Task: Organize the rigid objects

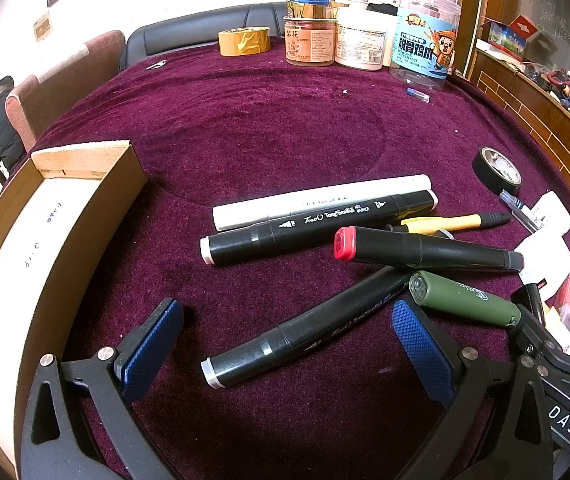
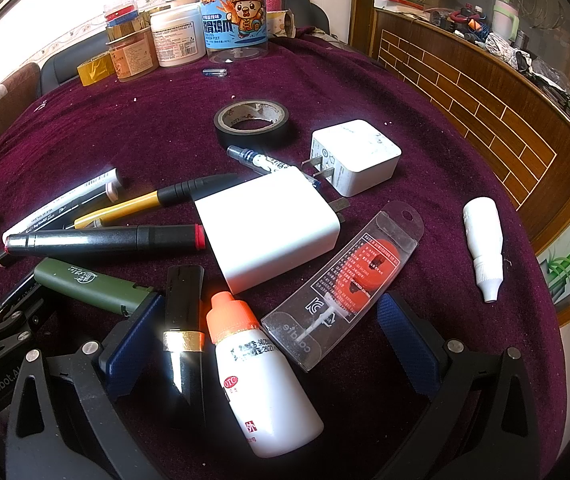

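Note:
My left gripper [image 1: 289,344] is open low over the purple cloth, its blue pads either side of a black marker [image 1: 305,328]. Beyond lie a red-capped black marker [image 1: 425,250], another black marker [image 1: 317,224], a white marker [image 1: 321,200], a yellow pen [image 1: 457,222] and a green lighter [image 1: 465,298]. An open cardboard box [image 1: 49,216] stands at the left. My right gripper [image 2: 273,344] is open around a white bottle with an orange cap [image 2: 261,376] and a black lipstick tube [image 2: 183,336].
In the right wrist view: two white chargers [image 2: 273,228] [image 2: 359,156], a clear blister pack [image 2: 349,280], a white dropper bottle [image 2: 483,244], black tape [image 2: 251,124]. Jars [image 1: 425,36] and yellow tape [image 1: 245,41] stand at the table's far edge. A wooden counter [image 2: 485,100] runs along the right.

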{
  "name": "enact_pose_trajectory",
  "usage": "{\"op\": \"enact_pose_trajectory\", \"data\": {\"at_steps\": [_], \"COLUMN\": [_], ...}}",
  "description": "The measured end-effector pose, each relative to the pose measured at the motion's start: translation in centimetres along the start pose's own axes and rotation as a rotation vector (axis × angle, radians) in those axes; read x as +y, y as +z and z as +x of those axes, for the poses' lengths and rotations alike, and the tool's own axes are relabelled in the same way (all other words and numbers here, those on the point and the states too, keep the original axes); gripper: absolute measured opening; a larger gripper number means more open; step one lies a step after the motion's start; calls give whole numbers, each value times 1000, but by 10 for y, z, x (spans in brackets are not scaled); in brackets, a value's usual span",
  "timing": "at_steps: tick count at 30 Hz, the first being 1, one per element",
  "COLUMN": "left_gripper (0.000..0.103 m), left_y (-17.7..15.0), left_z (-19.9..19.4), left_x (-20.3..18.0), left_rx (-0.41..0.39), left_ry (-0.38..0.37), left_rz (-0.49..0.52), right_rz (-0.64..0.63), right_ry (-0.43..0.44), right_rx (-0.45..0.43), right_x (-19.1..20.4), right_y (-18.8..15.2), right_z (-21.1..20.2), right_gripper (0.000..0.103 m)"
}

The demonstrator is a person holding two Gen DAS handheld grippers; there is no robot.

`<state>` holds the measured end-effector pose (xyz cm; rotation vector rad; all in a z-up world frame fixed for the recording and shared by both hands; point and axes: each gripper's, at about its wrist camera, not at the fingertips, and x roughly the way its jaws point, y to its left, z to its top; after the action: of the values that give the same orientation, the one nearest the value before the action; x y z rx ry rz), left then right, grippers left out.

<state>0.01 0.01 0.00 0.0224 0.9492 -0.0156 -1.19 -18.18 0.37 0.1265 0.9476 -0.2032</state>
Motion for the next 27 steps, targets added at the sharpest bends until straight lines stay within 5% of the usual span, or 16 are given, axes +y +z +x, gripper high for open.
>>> {"op": "enact_pose_trajectory", "data": {"at_steps": [27], "left_gripper": [102], "left_y": [2], "left_z": [2], "left_x": [2], "left_rx": [1], "left_ry": [-9], "left_rz": [2], "right_rz": [19], "right_ry": [-20], "right_rx": [-7], "right_x": [2], "right_y": [4], "right_z": [2], "right_gripper": [103]}}
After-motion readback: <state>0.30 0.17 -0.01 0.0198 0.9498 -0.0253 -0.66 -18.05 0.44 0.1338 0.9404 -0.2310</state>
